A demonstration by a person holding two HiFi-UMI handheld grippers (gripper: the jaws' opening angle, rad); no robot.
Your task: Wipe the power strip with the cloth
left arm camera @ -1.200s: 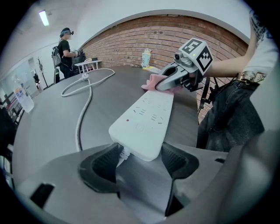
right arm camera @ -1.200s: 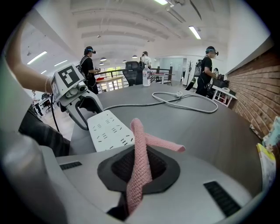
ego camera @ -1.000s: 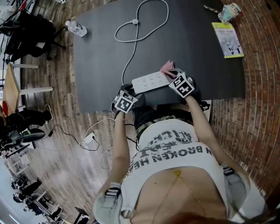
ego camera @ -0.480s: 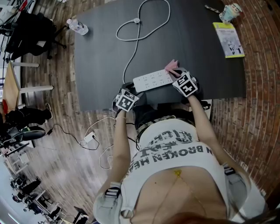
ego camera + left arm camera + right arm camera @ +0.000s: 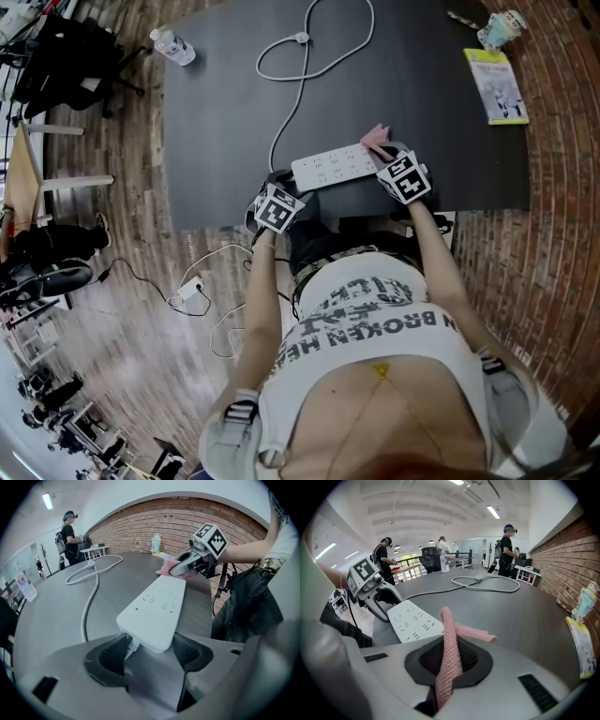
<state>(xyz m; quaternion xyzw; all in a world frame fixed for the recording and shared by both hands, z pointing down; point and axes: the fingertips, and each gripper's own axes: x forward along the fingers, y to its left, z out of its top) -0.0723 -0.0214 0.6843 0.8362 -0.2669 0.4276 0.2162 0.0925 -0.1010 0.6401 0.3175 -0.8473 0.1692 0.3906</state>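
Left gripper (image 5: 149,652) clamps the cord end of the white power strip (image 5: 157,603), which lies flat on the dark counter (image 5: 225,131). Right gripper (image 5: 448,663) pinches the pink cloth (image 5: 449,627) just beside the strip's opposite end.

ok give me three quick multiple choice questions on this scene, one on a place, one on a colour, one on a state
1. Which end of the power strip sits between the left gripper's jaws?
A. the end where the cable enters
B. the far end
C. the middle

2. What colour is the cloth?
A. blue
B. pink
C. white

3. What is the right gripper doing?
A. open and empty
B. shut on the cloth
C. shut on the cable

Answers:
1 A, the cable leaves the strip right at those jaws.
2 B, it shows pink in the right gripper view.
3 B, the cloth is pinched between its jaws.
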